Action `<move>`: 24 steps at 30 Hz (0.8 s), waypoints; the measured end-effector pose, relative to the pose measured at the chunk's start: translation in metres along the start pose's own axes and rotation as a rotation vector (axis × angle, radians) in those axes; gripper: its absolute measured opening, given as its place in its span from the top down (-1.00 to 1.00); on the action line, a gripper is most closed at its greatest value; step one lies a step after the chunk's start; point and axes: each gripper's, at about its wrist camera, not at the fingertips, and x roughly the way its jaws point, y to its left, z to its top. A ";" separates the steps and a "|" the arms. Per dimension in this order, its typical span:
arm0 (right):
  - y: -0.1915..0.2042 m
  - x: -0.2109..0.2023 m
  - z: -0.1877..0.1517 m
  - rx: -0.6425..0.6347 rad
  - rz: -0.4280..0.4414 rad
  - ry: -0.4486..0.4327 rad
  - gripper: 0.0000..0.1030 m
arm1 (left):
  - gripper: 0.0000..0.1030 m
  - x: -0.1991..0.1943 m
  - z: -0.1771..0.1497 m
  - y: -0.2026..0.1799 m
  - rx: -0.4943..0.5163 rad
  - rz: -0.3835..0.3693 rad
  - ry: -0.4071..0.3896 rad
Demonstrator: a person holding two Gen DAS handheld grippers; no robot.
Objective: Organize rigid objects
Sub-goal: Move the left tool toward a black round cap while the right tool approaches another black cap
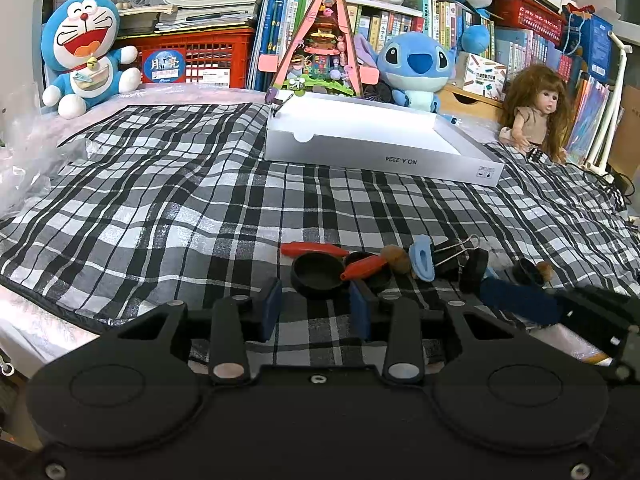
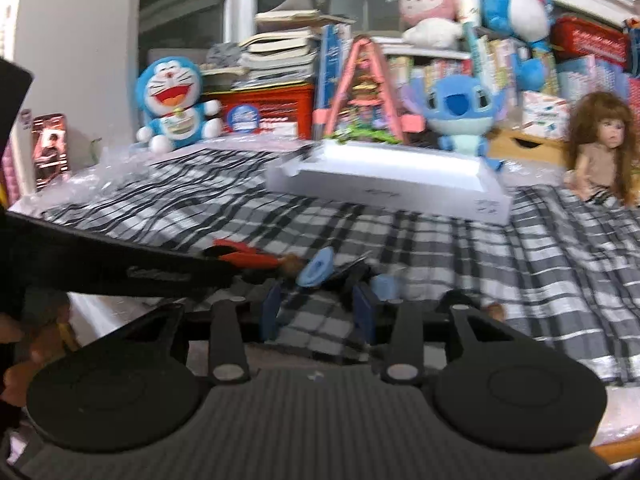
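Short of the white box (image 1: 376,148) on the plaid cloth (image 1: 160,208), the small hard things lie in one loose heap: two black round lids (image 1: 318,276), two orange carrot-shaped pieces (image 1: 314,249), one blue oval piece (image 1: 422,258), one black binder clip (image 1: 456,256), two brown nut-like pieces (image 1: 396,258) and one more dark disc standing on edge; the far end of the heap is too cramped to count further. Both grippers sit on the near side of the heap from the box. The left gripper (image 1: 316,308) has its fingers apart and empty, the nearest lid just beyond their tips. The right gripper (image 2: 320,308) likewise holds nothing, its fingers parted with only cloth between them; its view is blurred. I judge the step is picking one piece for the box: best take an outer piece, straddle it fully, close squarely, and lift clear without dragging neighbours.
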 end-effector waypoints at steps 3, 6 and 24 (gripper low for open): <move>0.003 0.002 -0.003 -0.004 0.019 0.014 -0.03 | 0.32 0.000 0.000 0.001 -0.005 -0.001 0.000; 0.001 -0.001 -0.006 -0.001 0.019 0.014 -0.03 | 0.32 -0.001 0.001 0.002 -0.009 -0.001 -0.001; -0.026 -0.003 -0.003 0.065 -0.146 -0.022 -0.24 | 0.32 0.000 0.001 0.003 -0.008 0.002 -0.001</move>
